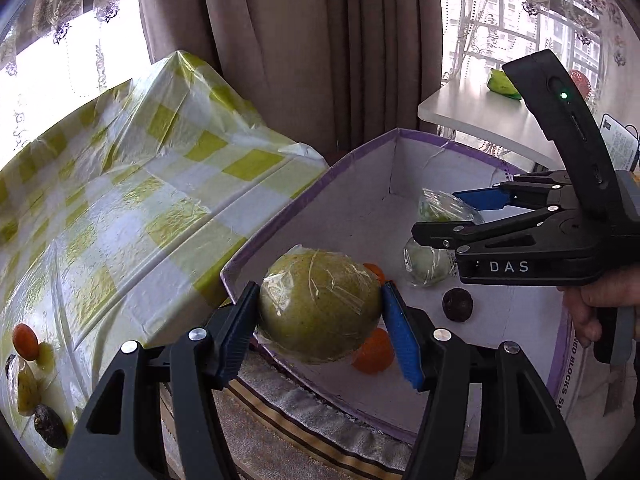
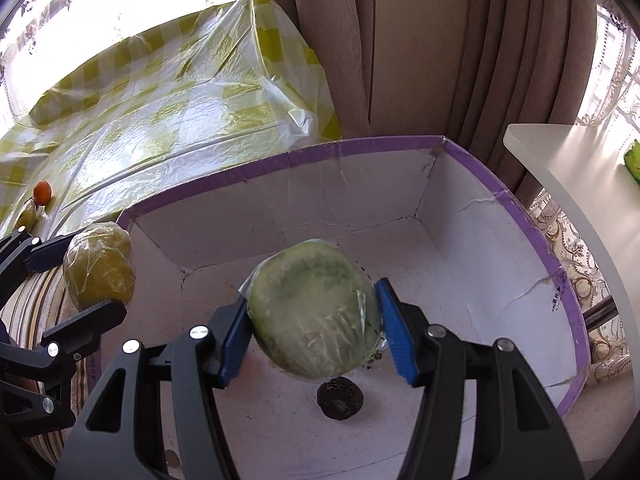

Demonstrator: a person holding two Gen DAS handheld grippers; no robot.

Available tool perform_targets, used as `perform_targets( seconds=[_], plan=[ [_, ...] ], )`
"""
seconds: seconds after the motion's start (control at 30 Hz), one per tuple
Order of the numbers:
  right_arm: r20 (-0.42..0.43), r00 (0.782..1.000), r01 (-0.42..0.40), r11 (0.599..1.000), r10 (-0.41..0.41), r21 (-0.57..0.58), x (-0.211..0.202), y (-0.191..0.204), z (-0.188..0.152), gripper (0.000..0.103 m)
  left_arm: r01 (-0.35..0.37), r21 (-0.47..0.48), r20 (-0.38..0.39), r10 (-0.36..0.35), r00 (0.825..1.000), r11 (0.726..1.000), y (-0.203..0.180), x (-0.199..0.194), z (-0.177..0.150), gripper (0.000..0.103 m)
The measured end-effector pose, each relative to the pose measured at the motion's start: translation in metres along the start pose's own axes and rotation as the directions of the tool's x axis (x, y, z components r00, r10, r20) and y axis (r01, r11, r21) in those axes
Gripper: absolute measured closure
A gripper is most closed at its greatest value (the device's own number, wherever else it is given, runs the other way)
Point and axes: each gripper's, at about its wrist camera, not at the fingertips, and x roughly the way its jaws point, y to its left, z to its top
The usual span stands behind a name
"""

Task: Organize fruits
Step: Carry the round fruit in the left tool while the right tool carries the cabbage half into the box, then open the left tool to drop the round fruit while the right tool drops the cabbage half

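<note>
My left gripper (image 1: pixel 320 322) is shut on a plastic-wrapped yellow-green mango (image 1: pixel 318 306) and holds it over the near rim of a white box with purple edges (image 1: pixel 360 152). My right gripper (image 2: pixel 314 328) is shut on a wrapped pale green melon piece (image 2: pixel 314 308) above the box floor (image 2: pixel 440 300). In the left wrist view the right gripper (image 1: pixel 448 216) hovers over the box. In the box lie another wrapped green fruit (image 1: pixel 424 266), a dark passion fruit (image 1: pixel 457 304) and oranges (image 1: pixel 374 350). The mango also shows in the right wrist view (image 2: pixel 100 266).
A table with a yellow-checked plastic cloth (image 1: pixel 120 200) stands left of the box, with an orange (image 1: pixel 25 341), a wrapped fruit (image 1: pixel 26 390) and a dark fruit (image 1: pixel 50 426) at its near left. A white side table (image 1: pixel 480 116) stands at the right. Curtains hang behind.
</note>
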Motion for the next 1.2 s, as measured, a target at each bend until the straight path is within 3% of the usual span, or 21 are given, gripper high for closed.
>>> perform_targets(
  seconds=[0.27, 0.5, 0.7, 0.83, 1.0, 1.1, 1.2],
  plan=[
    [-0.072, 0.996, 0.043, 0.999, -0.044, -0.009, 0.015, 0.005, 0.004, 0.044, 0.059, -0.009, -0.053, -0.059, 0.997, 0.998, 0.001, 0.019, 0.001, 0.044],
    [-0.192, 0.976, 0.100, 0.995, -0.104, -0.028, 0.038, 0.007, 0.007, 0.044, 0.119, 0.059, -0.122, -0.111, 0.986, 0.991, -0.013, 0.038, 0.009, 0.044],
    [-0.300, 0.940, 0.168, 0.986, -0.160, 0.002, 0.057, 0.001, 0.006, 0.044, 0.168, 0.110, -0.199, -0.144, 0.969, 0.980, -0.021, 0.057, 0.003, 0.044],
    [-0.378, 0.899, 0.233, 0.972, -0.222, -0.017, 0.068, 0.001, 0.002, 0.044, 0.201, 0.101, -0.232, -0.173, 0.957, 0.974, -0.018, 0.061, 0.000, 0.044],
    [-0.456, 0.846, 0.294, 0.955, -0.276, -0.033, 0.080, 0.000, -0.002, 0.044, 0.162, 0.148, -0.273, -0.117, 0.955, 0.976, -0.017, 0.071, -0.007, 0.044],
    [-0.509, 0.800, 0.331, 0.941, -0.318, -0.069, 0.090, 0.001, -0.006, 0.044, 0.134, 0.214, -0.282, -0.070, 0.957, 0.968, -0.023, 0.075, -0.008, 0.044],
    [-0.529, 0.786, 0.339, 0.939, -0.318, -0.061, 0.092, 0.002, -0.007, 0.044, 0.110, 0.244, -0.291, -0.036, 0.956, 0.964, -0.024, 0.079, -0.010, 0.044]
  ],
)
